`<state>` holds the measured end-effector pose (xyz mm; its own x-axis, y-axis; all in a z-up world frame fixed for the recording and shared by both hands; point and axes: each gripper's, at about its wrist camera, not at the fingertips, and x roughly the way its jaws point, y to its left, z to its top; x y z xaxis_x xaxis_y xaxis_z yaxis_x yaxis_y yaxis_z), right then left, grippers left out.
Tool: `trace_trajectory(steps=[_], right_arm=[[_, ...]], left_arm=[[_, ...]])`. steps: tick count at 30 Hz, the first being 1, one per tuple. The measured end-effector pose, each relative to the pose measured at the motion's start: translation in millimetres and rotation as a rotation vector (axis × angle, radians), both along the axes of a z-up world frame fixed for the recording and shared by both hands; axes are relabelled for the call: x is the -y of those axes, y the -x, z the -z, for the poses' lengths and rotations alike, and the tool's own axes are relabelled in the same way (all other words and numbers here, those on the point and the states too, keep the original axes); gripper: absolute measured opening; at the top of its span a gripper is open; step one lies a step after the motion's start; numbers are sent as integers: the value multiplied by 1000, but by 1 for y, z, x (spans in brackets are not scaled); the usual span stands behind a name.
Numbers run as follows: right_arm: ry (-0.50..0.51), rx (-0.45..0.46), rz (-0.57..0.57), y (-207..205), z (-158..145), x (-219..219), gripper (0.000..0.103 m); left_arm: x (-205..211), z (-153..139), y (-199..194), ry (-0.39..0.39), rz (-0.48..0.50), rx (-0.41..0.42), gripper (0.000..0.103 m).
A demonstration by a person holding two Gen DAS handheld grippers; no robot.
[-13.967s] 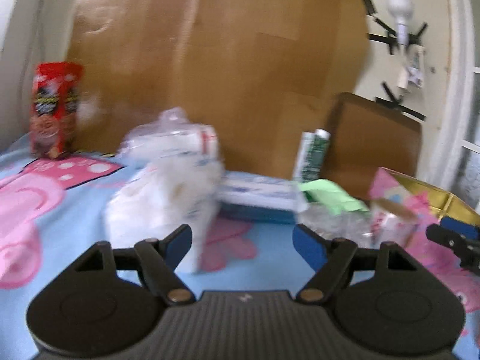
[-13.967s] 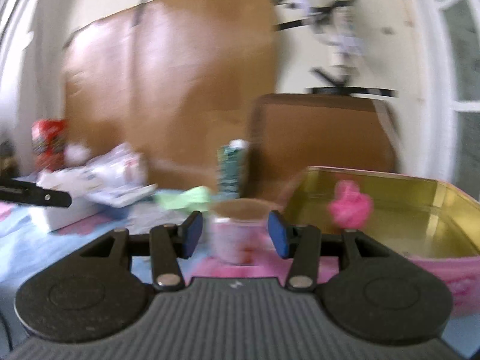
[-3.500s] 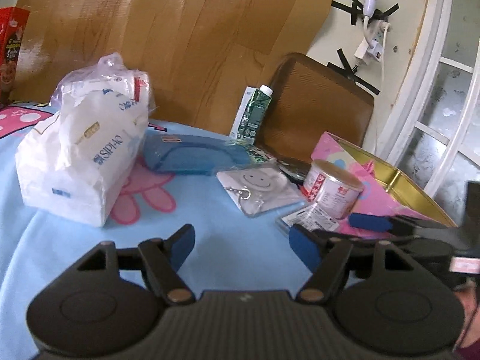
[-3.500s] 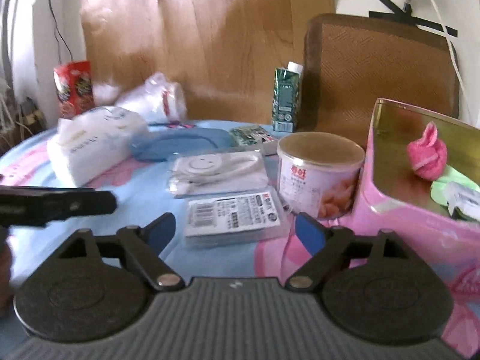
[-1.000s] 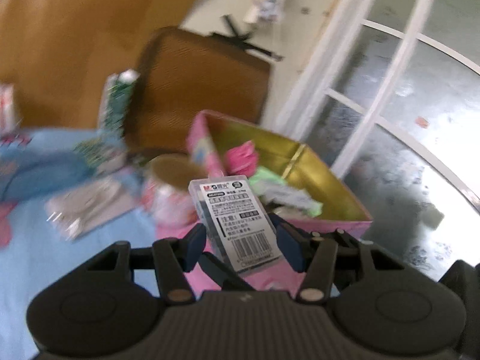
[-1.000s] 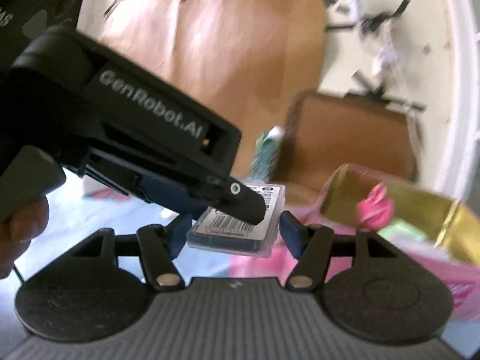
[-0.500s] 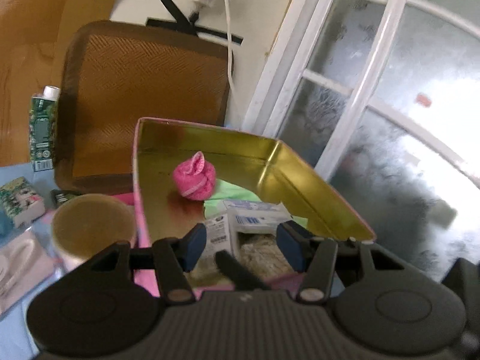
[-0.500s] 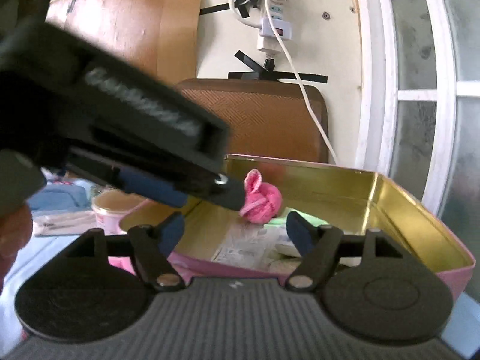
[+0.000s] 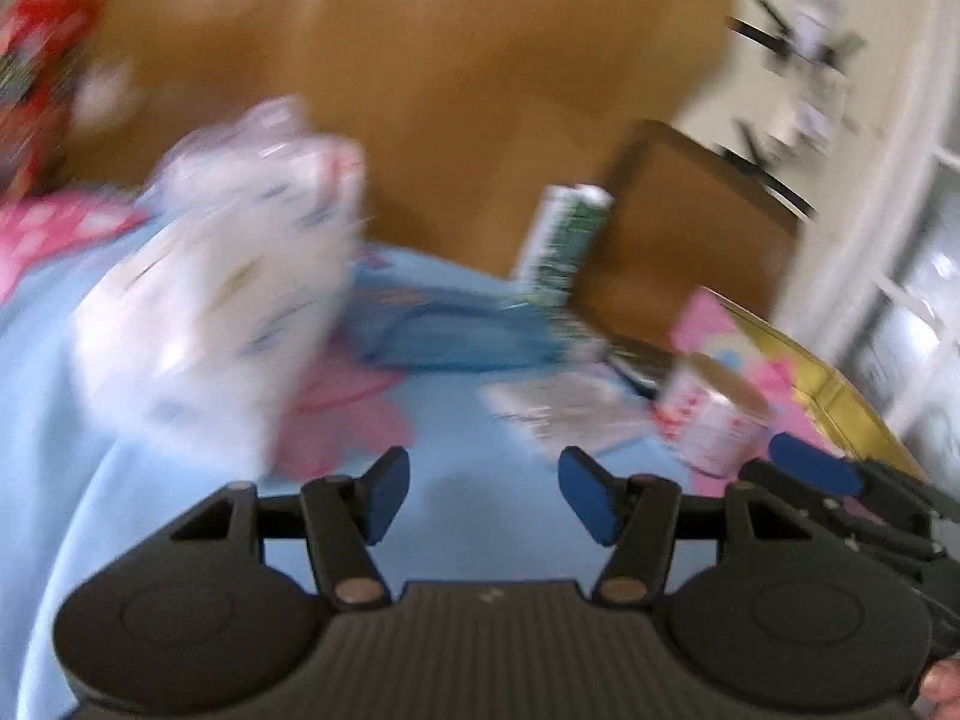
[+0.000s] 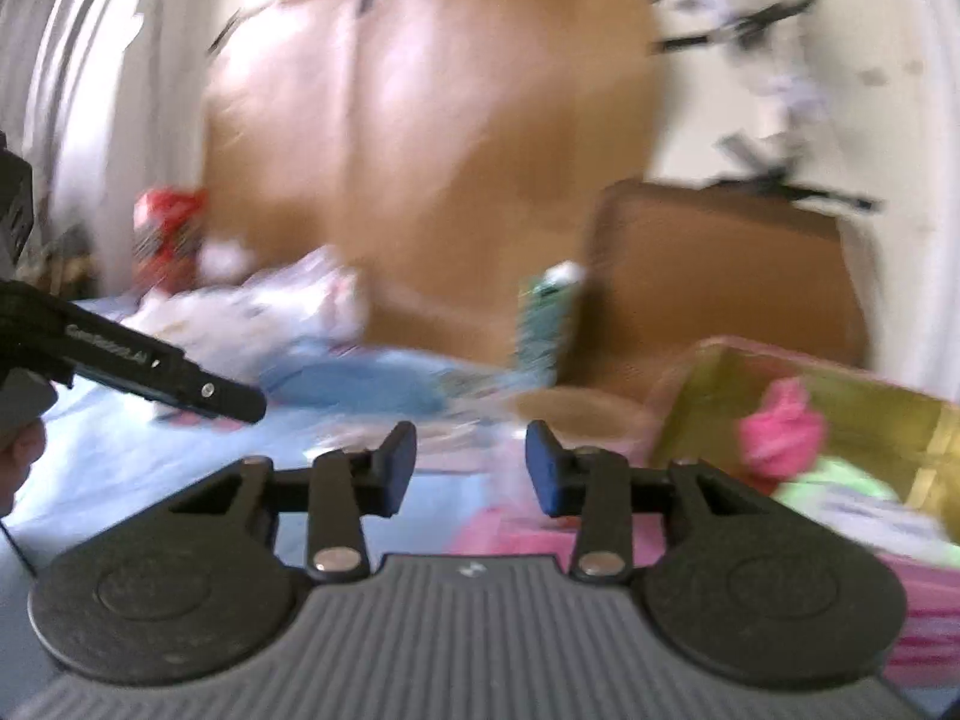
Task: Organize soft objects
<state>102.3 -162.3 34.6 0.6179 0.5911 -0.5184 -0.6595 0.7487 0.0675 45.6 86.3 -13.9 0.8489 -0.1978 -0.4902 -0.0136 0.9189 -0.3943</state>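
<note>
Left wrist view is smeared. The left gripper [image 9: 483, 495] hangs over a bare patch of blue cloth [image 9: 120, 480], its jaws opening with nothing between them. At about 10 o'clock from it sits a white tissue pack [image 9: 222, 300]; a blue pouch [image 9: 444, 336] lies at 12 o'clock, touching the pack's right side as far as the blur allows. A green carton [image 9: 567, 234] stands upright beyond the pouch at 1 o'clock, against a brown board [image 9: 690, 234]. A flat clear packet [image 9: 564, 414] lies at 1 o'clock, nearer than the pouch, and a can [image 9: 714, 414] stands just right of it at 2 o'clock, beside the pink tin [image 9: 840, 384] with its gold inside. A red bag [image 9: 36, 72] stands far off at 10 o'clock. The right gripper [image 9: 816, 471] shows at 3 o'clock in front of the tin; from this side its jaws cannot be read.

Right wrist view shows the right gripper [image 10: 471, 468] closing on nothing, over the cloth's edge near the tin [image 10: 924, 438]. Inside the tin, at 2 o'clock, lie a pink soft toy [image 10: 780, 432] and a green cloth [image 10: 834, 483] in front of it, touching. The left gripper's finger [image 10: 228, 399] reaches in from 9 o'clock, held by a hand [image 10: 21, 462].
</note>
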Motion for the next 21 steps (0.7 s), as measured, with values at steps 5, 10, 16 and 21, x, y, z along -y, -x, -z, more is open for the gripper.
trace_trajectory(steps=[5, 10, 16, 21], right_arm=[[70, -117, -70, -29, 20, -62, 48], [117, -168, -85, -41, 33, -100, 79], [237, -138, -82, -55, 46, -126, 94], [239, -191, -159, -61, 52, -128, 70]], left_arm=[[-24, 6, 13, 123, -55, 51, 67], [-16, 3, 16, 96, -32, 85, 70], [-10, -1, 21, 59, -15, 120, 77], [-11, -1, 20, 71, -15, 120, 77]])
